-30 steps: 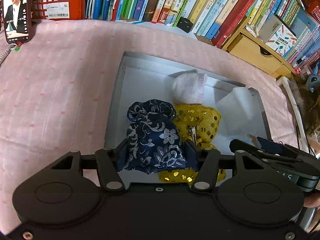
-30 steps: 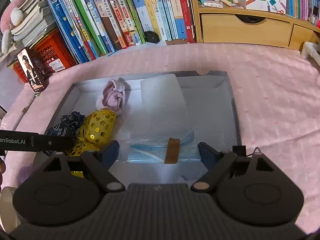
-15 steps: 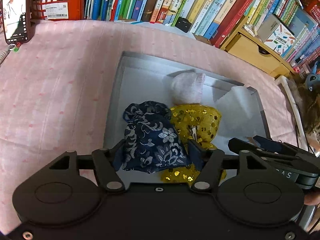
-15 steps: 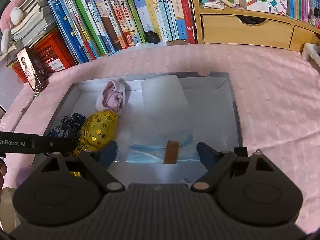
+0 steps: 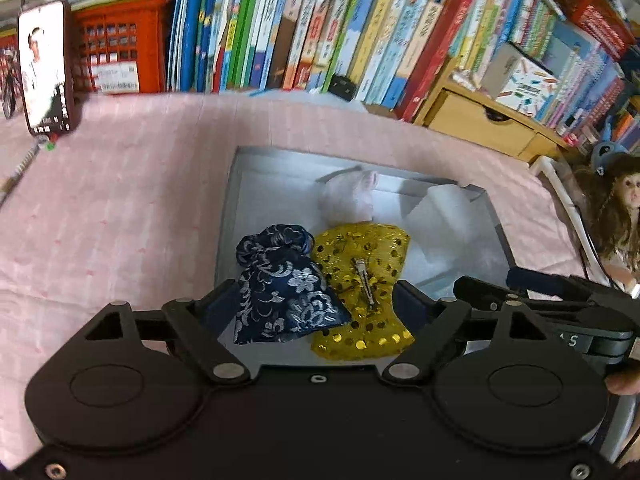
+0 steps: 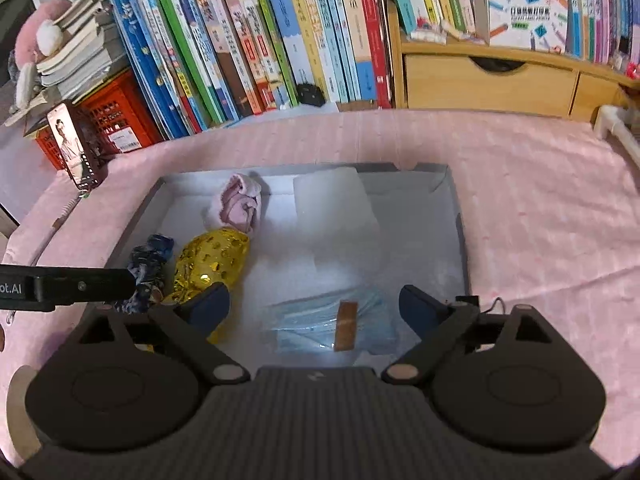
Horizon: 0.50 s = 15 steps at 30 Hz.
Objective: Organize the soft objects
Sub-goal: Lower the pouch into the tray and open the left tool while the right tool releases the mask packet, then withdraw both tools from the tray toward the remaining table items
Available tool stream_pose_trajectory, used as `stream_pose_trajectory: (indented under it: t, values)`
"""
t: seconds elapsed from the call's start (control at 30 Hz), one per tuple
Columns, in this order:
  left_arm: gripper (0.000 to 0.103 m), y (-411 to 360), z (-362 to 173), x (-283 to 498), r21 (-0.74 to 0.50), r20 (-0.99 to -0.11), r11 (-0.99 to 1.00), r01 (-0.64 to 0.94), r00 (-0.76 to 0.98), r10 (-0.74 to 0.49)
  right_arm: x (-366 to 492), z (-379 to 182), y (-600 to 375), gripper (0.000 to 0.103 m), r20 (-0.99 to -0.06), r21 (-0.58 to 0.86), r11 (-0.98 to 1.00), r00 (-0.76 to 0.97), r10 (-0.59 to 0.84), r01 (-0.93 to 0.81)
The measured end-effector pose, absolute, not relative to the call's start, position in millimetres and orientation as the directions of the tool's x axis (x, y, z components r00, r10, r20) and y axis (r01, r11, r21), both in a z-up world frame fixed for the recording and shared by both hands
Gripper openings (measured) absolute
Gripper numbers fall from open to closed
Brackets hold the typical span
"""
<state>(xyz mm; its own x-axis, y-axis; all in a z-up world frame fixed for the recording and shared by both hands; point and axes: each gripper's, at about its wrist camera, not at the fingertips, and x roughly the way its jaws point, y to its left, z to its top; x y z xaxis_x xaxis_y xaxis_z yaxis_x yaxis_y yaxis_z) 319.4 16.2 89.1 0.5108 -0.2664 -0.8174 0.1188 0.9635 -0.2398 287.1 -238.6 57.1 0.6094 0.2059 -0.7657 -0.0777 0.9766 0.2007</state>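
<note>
A shallow grey tray [image 6: 456,220] lies on a pink cloth that covers the desk [image 6: 520,200], and it serves as the landmark here. Inside it, along its left side, a navy floral pouch [image 5: 280,292] lies touching a gold sequin bow [image 5: 360,276] that carries a metal clip. Just behind the bow, toward the tray's far wall, sits a rolled pink cloth [image 6: 238,208]. A clear plastic packet [image 6: 332,220] lies in the tray's middle, and a packet of blue face masks [image 6: 328,324] with a brown band lies at its near edge.

The left tool [image 5: 312,306] hangs over the tray's near-left corner; its jaws are opening, the pouch and part of the bow lie between them, and the pads stand clear of both. The right tool [image 6: 314,306] hangs over the tray's near edge, its jaws opening wide, with the mask packet lying between them untouched.

Behind the tray stand a row of books [image 6: 260,40], a red crate [image 6: 116,116], a phone [image 6: 72,144] and a wooden drawer unit [image 6: 488,80].
</note>
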Motion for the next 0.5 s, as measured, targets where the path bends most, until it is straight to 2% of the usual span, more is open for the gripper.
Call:
stream_pose_trajectory:
  t: [0.5]
  values:
    - [0.085, 0.8, 123.7, 236.9, -0.226, -0.712, 0.946, 0.234, 0.622, -0.324, 209.8, 102.0, -256.9, 0.098, -0.624, 0.201, 0.968, 0.742, 0.243, -0.148]
